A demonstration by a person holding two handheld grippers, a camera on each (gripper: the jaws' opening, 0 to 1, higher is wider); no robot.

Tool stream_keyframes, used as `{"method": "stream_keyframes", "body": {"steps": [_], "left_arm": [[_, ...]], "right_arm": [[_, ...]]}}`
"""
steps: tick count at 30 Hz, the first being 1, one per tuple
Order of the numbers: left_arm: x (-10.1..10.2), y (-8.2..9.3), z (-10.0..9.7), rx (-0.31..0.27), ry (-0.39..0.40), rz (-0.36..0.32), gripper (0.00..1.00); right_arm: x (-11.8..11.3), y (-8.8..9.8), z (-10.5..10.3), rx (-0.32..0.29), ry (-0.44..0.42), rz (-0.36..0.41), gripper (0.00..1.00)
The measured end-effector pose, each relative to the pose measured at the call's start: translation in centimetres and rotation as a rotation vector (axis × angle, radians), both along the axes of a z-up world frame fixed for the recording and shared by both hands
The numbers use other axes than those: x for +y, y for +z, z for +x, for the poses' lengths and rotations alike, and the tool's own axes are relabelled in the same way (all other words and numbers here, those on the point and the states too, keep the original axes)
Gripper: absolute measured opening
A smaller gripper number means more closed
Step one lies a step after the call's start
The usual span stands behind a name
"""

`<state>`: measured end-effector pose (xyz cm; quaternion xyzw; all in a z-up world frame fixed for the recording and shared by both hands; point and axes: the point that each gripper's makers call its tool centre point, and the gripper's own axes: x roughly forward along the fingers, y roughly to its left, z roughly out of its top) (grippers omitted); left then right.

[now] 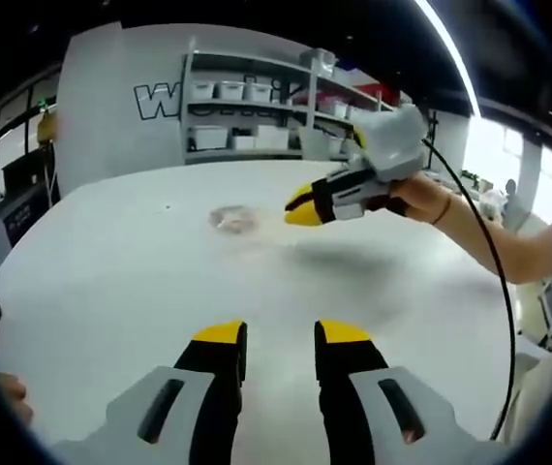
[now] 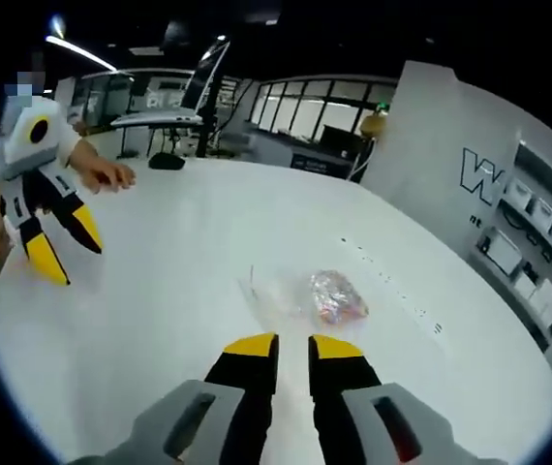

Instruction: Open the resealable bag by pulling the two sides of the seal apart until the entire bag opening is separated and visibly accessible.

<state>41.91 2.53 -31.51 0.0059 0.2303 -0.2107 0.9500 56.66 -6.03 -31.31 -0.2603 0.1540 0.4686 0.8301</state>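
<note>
Right gripper point(image 2: 291, 349) jaws parted, grasping nothing; clear resealable bag point(image 2: 305, 294) at 12 o'clock on white table point(image 2: 160, 291), pinkish contents inside; left gripper point(image 1: 280, 345) released, empty.

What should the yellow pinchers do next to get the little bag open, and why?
Probably lower the right tool onto the bag and pinch one side of its seal. The bag lies flat on the white table, just ahead of that tool's nearly shut tips, and the left tool is farther away.
</note>
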Motion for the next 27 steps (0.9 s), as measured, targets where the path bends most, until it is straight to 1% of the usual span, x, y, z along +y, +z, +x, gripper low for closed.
{"method": "stream_keyframes", "body": {"steps": [7,16,27], "left_arm": [[-0.1,0.2,0.0,-0.006,0.0,-0.006,0.29],[-0.1,0.5,-0.2,-0.012,0.004,-0.011,0.29],[-0.4,0.6,-0.4,-0.018,0.004,-0.016,0.3]], "right_arm": [[-0.7,0.0,-0.6,-0.001,-0.006,-0.001,0.11],[-1.3,0.4,-1.5,-0.005,-0.007,0.013,0.14],[-2.2,0.3,-3.1,0.008,-0.017,0.044,0.19]]}}
